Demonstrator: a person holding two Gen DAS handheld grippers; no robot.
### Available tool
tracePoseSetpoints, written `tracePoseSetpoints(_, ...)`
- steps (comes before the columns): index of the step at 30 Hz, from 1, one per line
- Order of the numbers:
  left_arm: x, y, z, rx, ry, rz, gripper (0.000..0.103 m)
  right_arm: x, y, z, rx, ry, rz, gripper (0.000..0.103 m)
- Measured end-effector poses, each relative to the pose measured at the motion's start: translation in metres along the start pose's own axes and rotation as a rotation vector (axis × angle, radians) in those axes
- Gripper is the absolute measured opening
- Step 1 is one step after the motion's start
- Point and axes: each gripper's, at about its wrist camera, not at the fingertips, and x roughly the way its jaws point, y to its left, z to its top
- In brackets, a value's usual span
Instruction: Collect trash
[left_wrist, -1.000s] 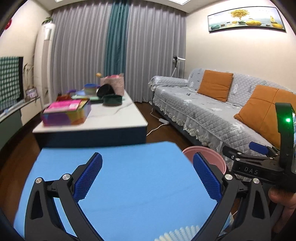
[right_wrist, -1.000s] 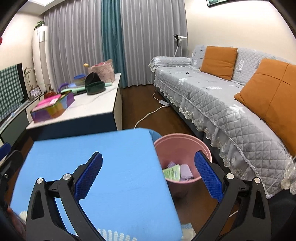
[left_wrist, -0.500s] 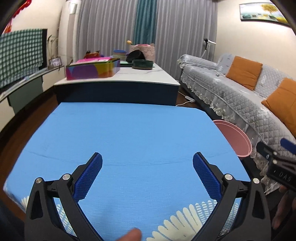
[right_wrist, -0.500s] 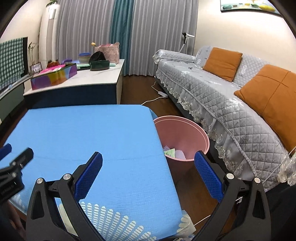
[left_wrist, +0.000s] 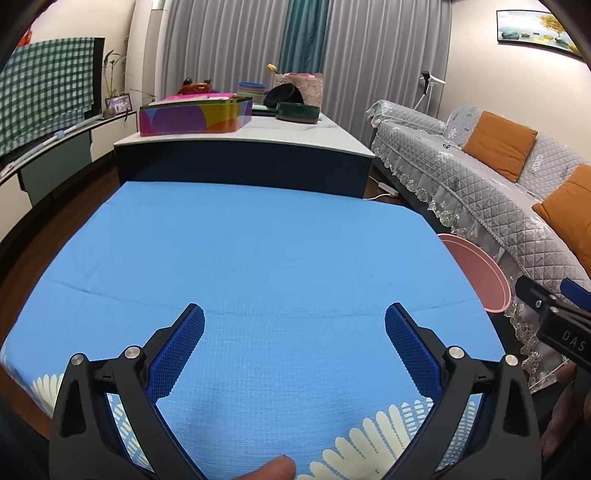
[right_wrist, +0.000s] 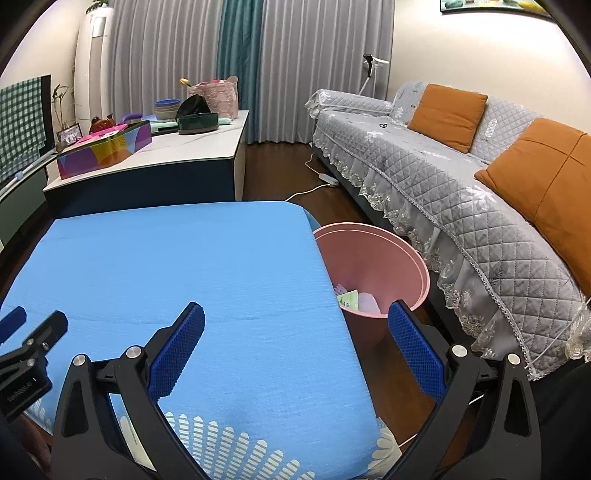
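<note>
A pink trash bin (right_wrist: 373, 254) stands on the floor at the right edge of the blue-covered table (right_wrist: 177, 266), with a green wrapper (right_wrist: 349, 300) and pale scraps inside. In the left wrist view only its rim (left_wrist: 476, 273) shows past the blue table (left_wrist: 258, 251). My left gripper (left_wrist: 294, 339) is open and empty over the table's near part. My right gripper (right_wrist: 295, 339) is open and empty over the table's right front corner, near the bin. No loose trash shows on the blue surface.
A white-topped coffee table (left_wrist: 258, 129) behind holds a colourful box (left_wrist: 195, 118), a dark green bowl (left_wrist: 297, 110) and other items. A grey quilted sofa (right_wrist: 461, 177) with orange cushions runs along the right. A white power cable (right_wrist: 314, 186) lies on the floor.
Both grippers have pulled back and tilted down, so more of the blue table shows. The bin has shifted toward the right edge in the left view. Both stay open.
</note>
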Motion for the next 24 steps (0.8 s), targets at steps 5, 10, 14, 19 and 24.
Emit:
tracePoseSetpoints(5,-0.0006,-0.0020,-0.0012,-0.002,-0.005,0.004,0.095,0.0023,0.0014,0.0003,-0.005,0.001,0.004,0.098)
tracePoseSetpoints(10,0.0009,-0.0033,-0.0020,0.001,-0.001,0.003,0.095,0.0035,0.0010,0.0001,0.001,0.003,0.005,0.098)
tracePoseSetpoints(14,0.0010,-0.0043,-0.0019,0.003,0.000,0.003,0.095,0.0044,0.0025,0.0001,0.000,0.006,0.006,0.098)
tracePoseSetpoints(19,0.0009,-0.0050,-0.0021,0.003,0.000,0.005,0.095,0.0045,0.0017,0.0002,0.000,0.005,0.008,0.098)
tracePoseSetpoints(24,0.0010,-0.0048,-0.0017,0.004,0.001,0.003,0.095,0.0027,0.0019,0.0003,-0.002,0.004,0.010,0.098)
